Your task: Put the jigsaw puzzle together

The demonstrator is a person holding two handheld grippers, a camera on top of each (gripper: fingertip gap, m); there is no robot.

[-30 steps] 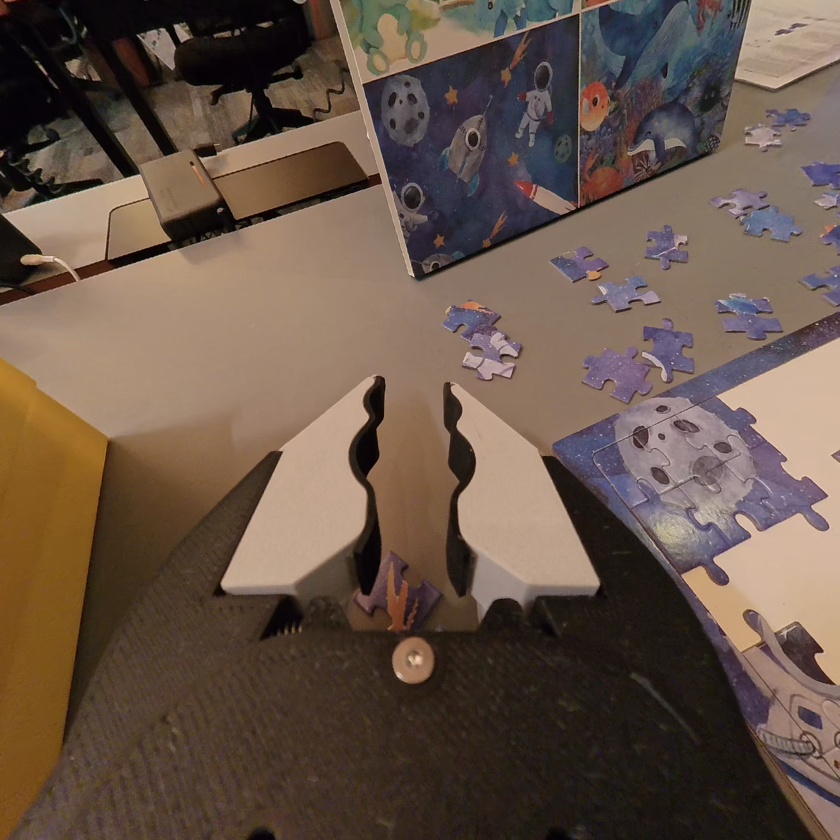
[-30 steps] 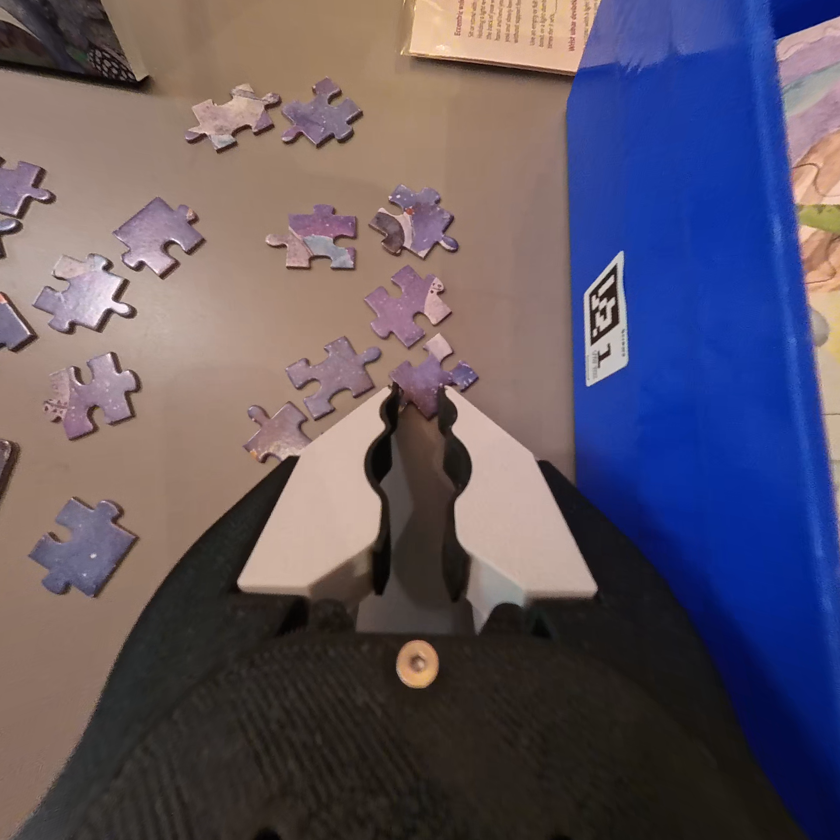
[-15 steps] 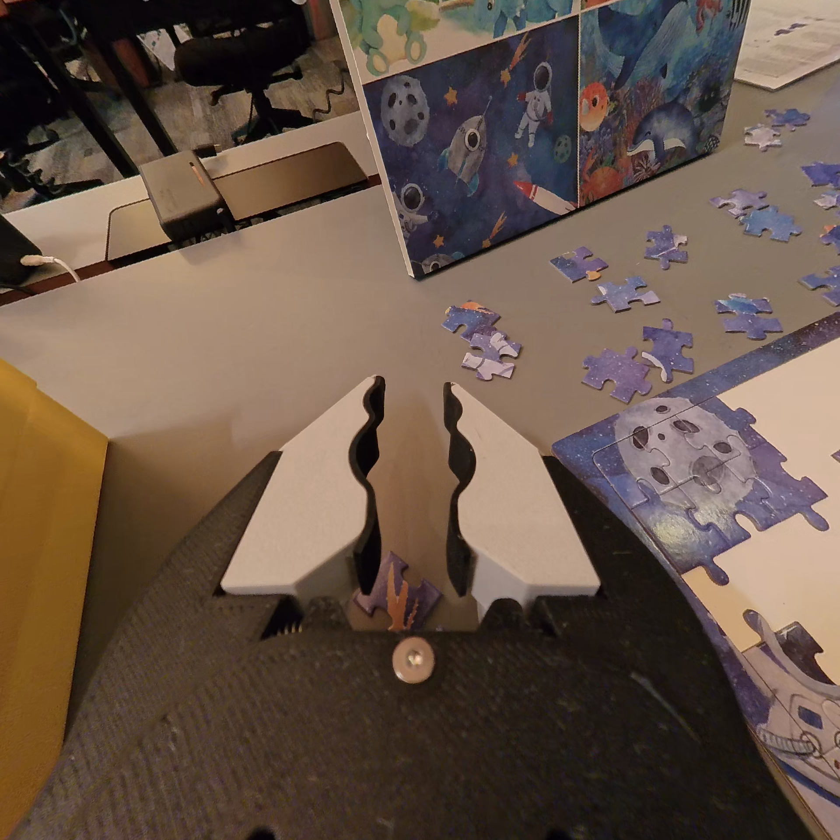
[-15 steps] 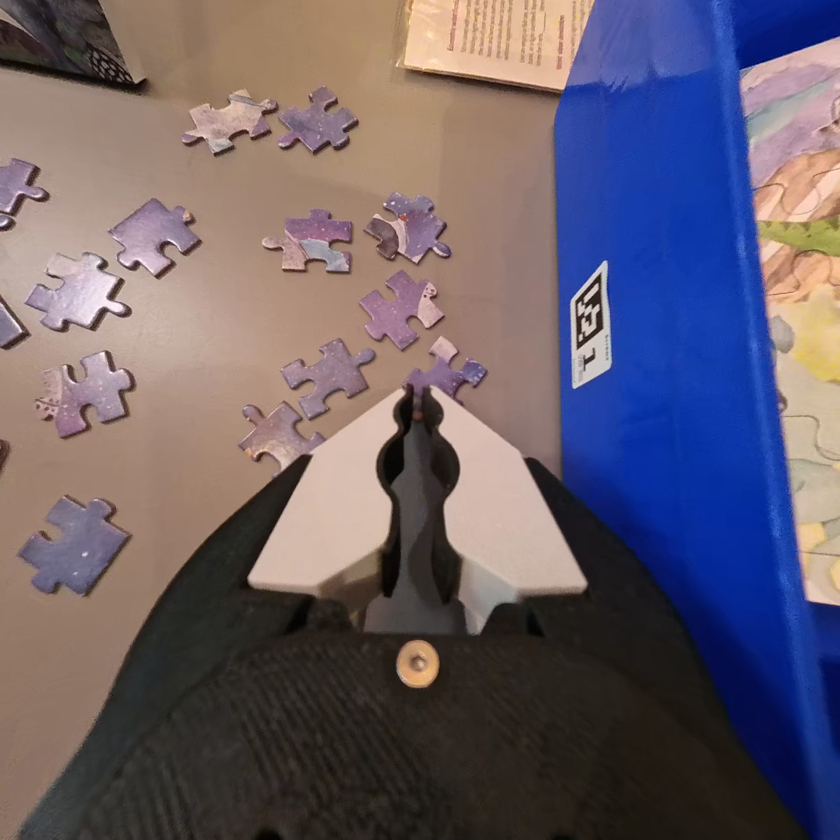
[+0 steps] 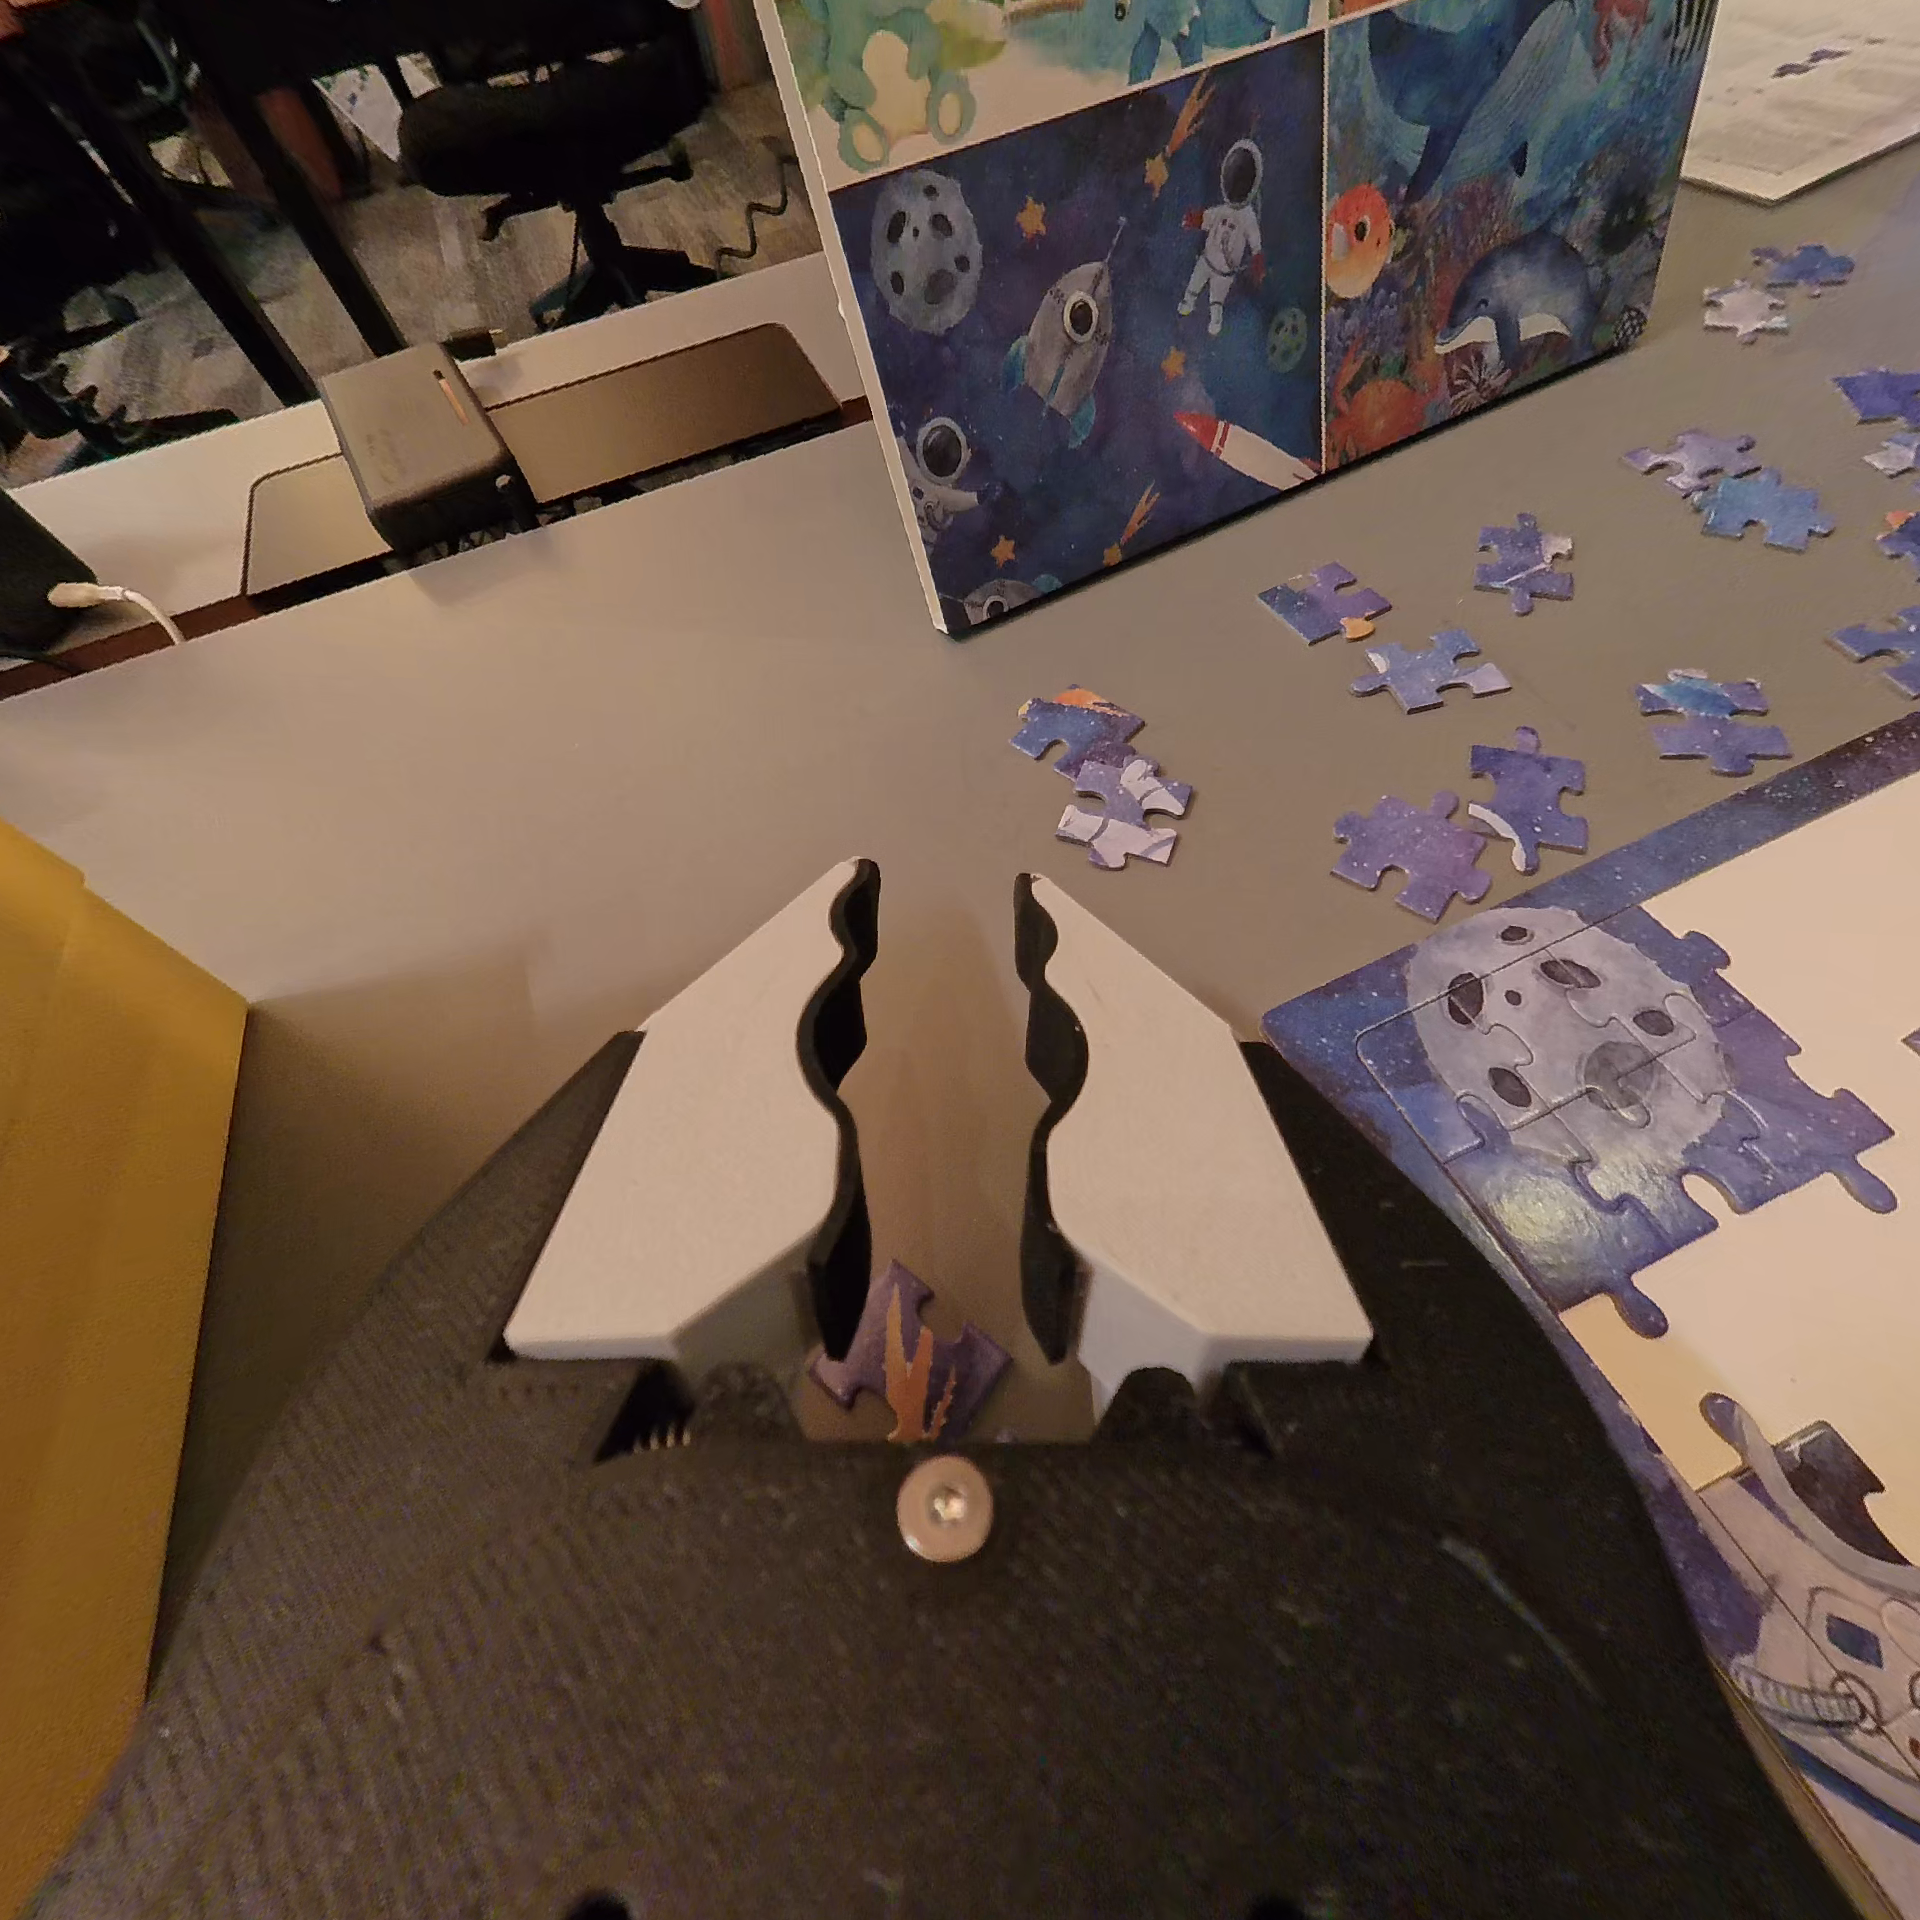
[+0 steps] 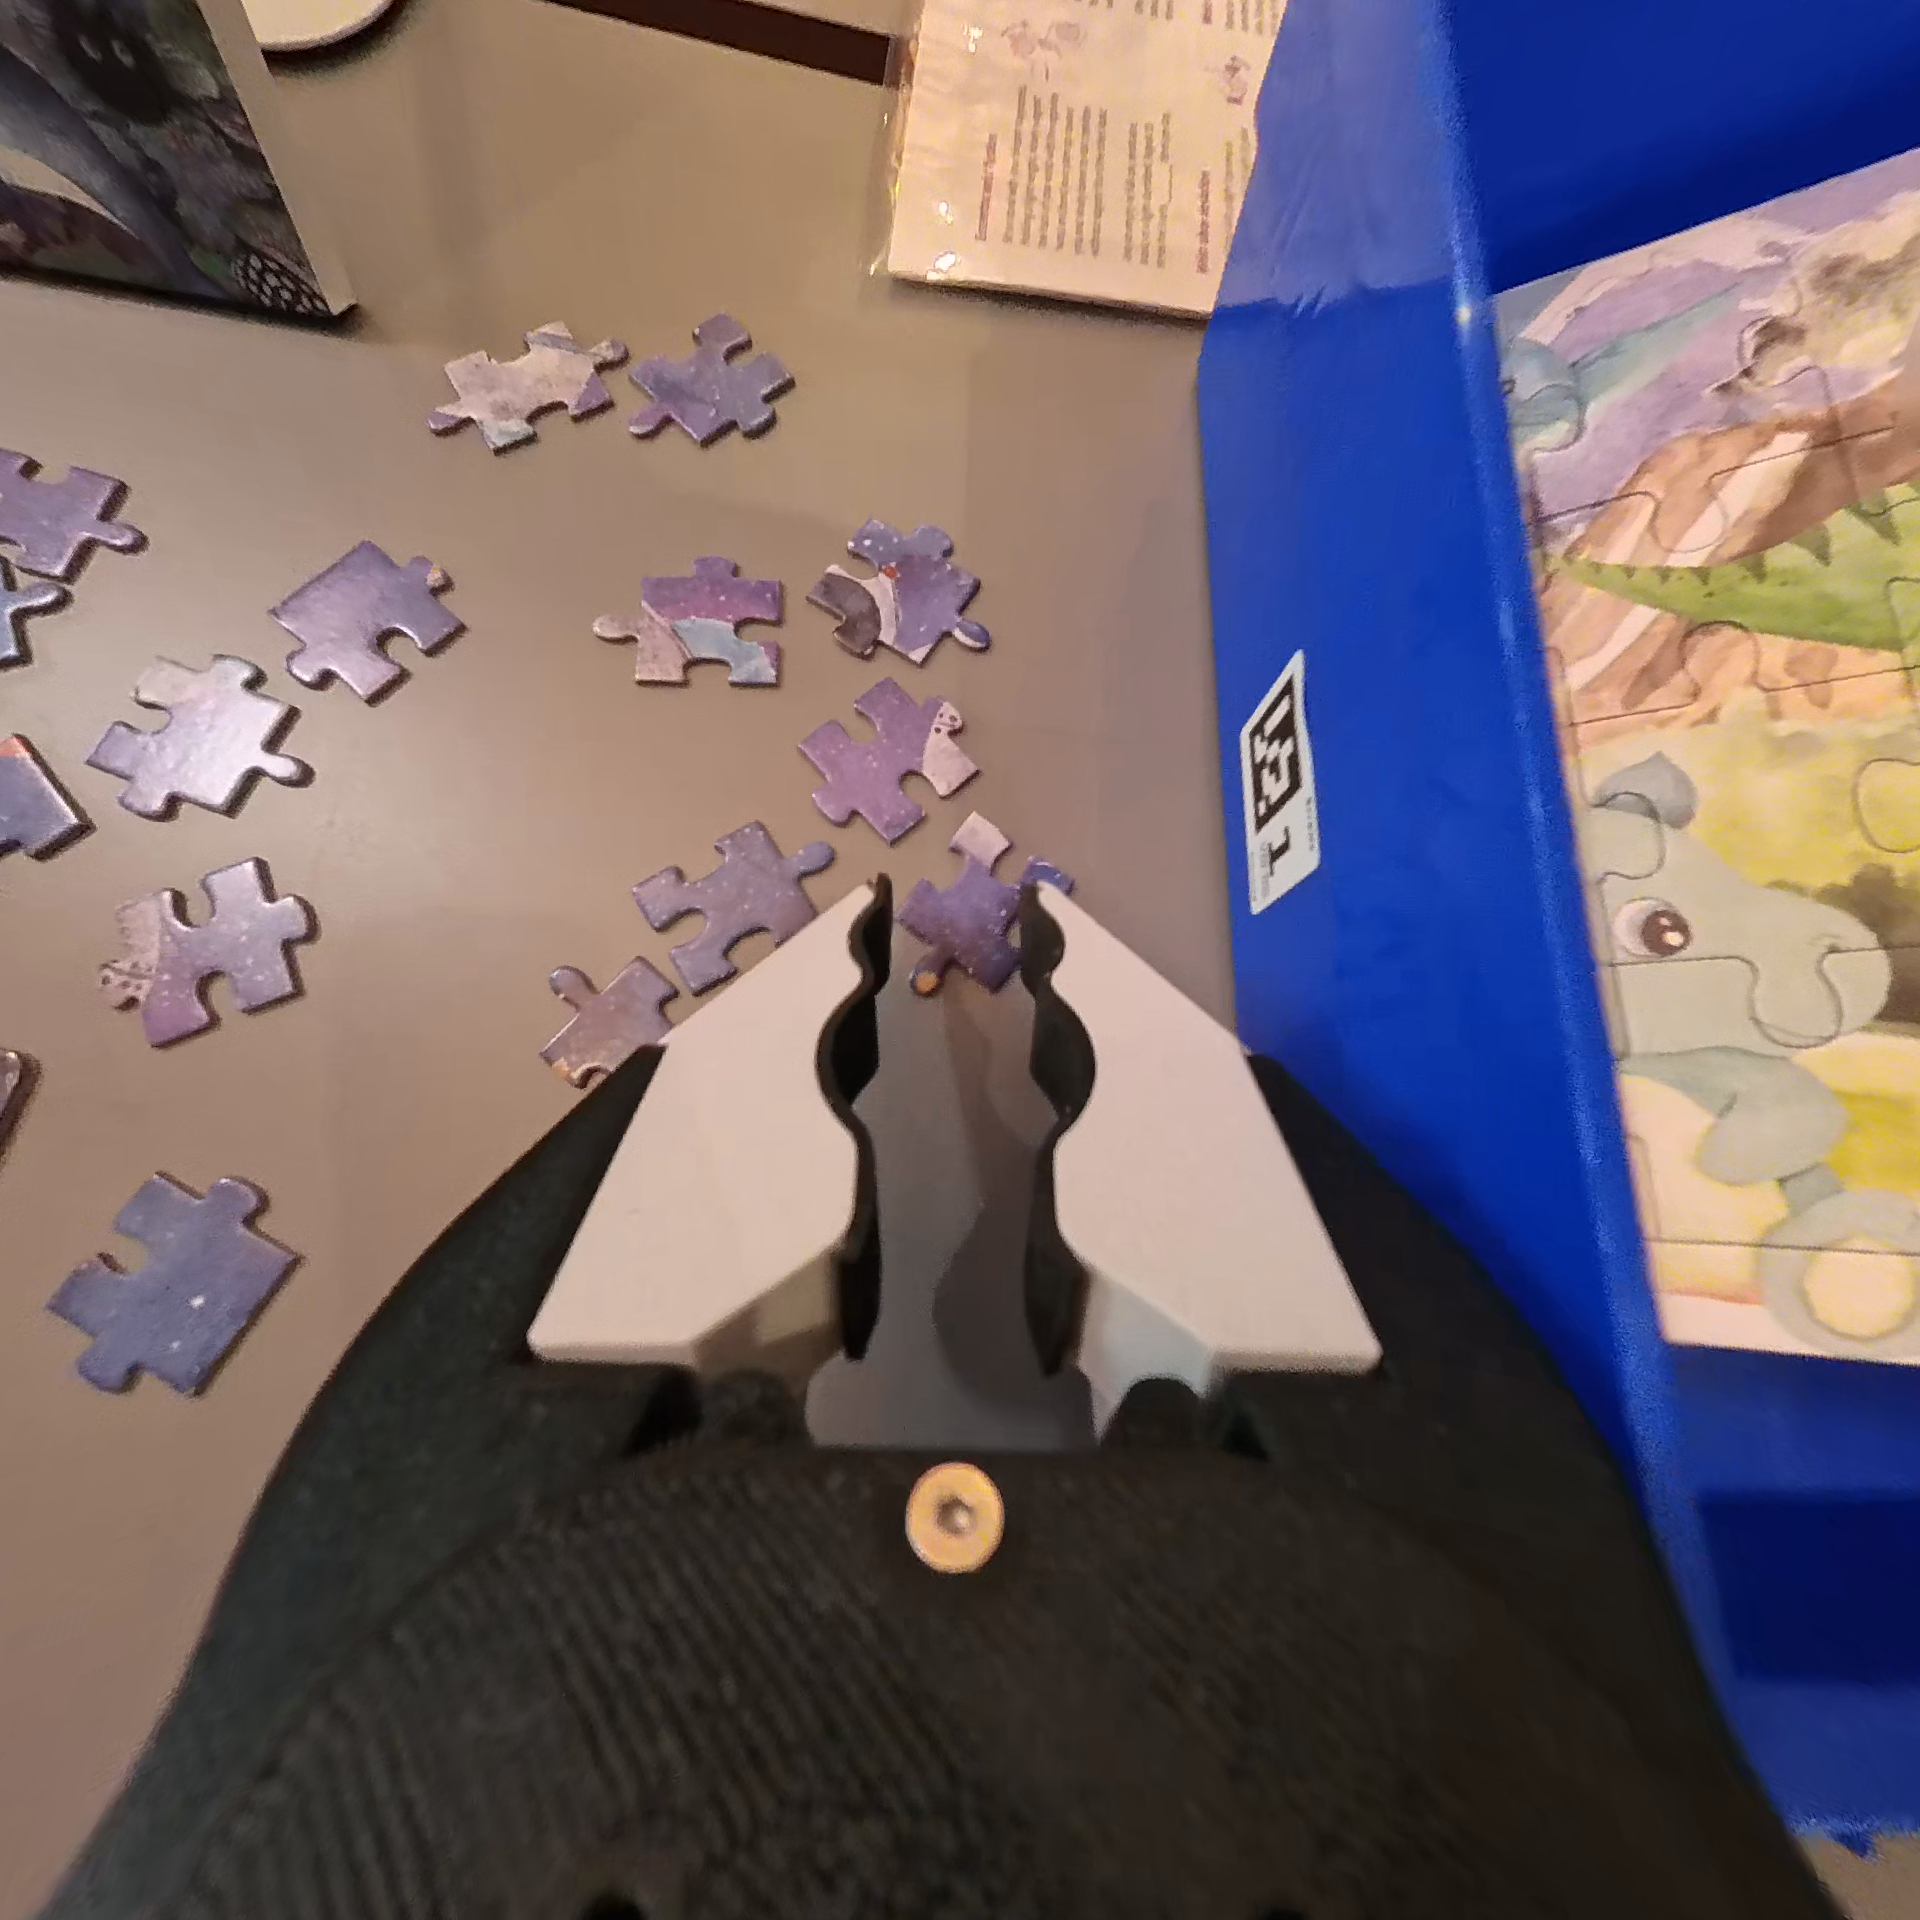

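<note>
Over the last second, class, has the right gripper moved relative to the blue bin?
Yes. The right gripper has drawn away from the blue bin: the bin wall sits farther right, its white tag shifted right, and the jaws stand open over a purple puzzle piece.

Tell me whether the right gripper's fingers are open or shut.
Open. The right gripper has a clear gap between its fingers, and a purple puzzle piece lies flat on the table between the tips, ungripped.

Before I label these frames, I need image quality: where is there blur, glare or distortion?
Left wrist view: sharp, dim warm light, wide-angle bending of the table. Right wrist view: blue bin and the puzzle inside it smeared; glare on the leaflet sleeve.
</note>
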